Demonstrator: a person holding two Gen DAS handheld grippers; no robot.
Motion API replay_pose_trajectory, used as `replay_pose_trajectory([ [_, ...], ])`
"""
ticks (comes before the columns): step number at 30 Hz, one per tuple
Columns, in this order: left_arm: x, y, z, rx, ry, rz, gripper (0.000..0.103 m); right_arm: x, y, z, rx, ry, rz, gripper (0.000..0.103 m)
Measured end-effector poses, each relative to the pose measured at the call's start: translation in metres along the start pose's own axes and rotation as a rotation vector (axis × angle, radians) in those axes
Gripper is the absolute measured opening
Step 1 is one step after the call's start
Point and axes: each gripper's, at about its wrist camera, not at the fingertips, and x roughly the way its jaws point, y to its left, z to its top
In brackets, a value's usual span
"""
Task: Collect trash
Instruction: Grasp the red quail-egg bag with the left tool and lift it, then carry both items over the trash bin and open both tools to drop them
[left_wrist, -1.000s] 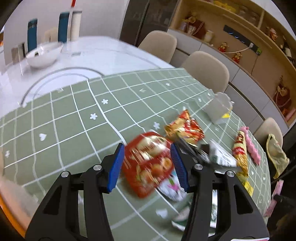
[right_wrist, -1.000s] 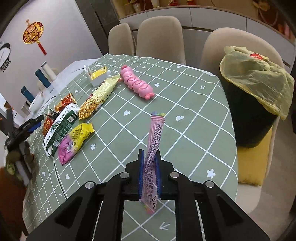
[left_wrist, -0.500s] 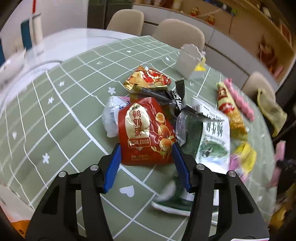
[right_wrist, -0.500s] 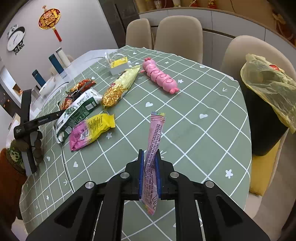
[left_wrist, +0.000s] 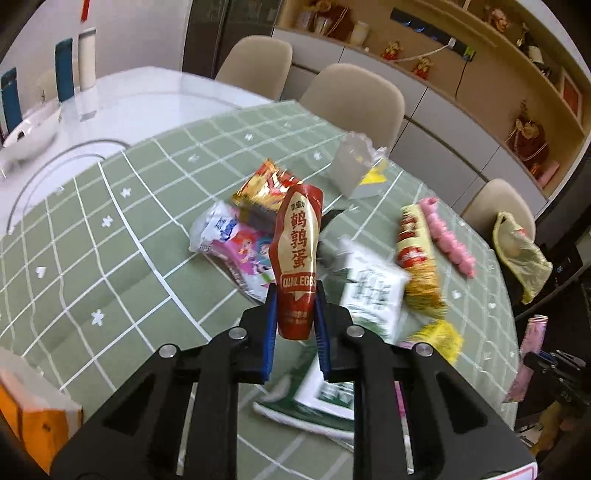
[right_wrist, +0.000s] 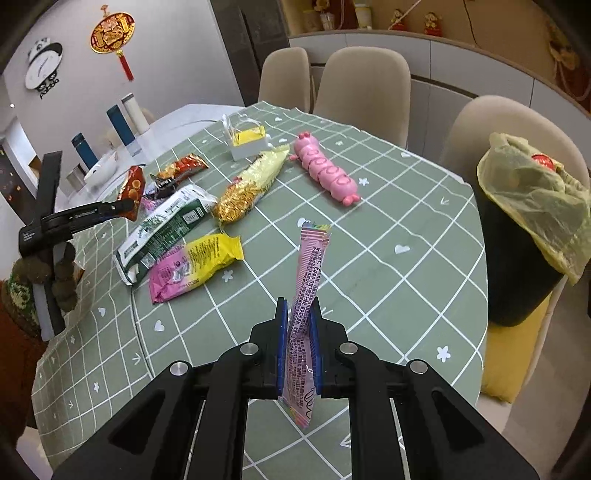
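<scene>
Trash mostly uncollected. Left gripper (left_wrist: 295, 314) closing on red pouch (left_wrist: 298, 258), already pinched between the pads and lifted clear of counter (left_wrist: 110, 236). Right gripper (right_wrist: 298, 354) clamped on pink sachet (right_wrist: 308, 295), held upright. Bin (right_wrist: 517, 266) with yellow liner beside counter (one red item visible inside). Left lying: green pack (right_wrist: 166, 221), yellow-pink pack (right_wrist: 195, 262), gold pack (right_wrist: 251, 184), several more.

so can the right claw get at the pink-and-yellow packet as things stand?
Probably not: the path over the tablecloth looks free, but the right claw is shut on a pink wrapper; the pink-and-yellow packet needs empty jaws.
</scene>
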Motion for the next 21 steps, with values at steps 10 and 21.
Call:
replay_pose_trajectory([
  [10,-0.057,-0.067,-0.018,0.006,-0.031,-0.083,0.019,-0.038,0.000,0.009,-0.046,-0.079,0.027,0.013],
  [21,-0.089,-0.161,-0.027,0.085,-0.077,-0.162,0.019,-0.089,-0.045,0.007,-0.032,-0.145,0.008,0.013],
])
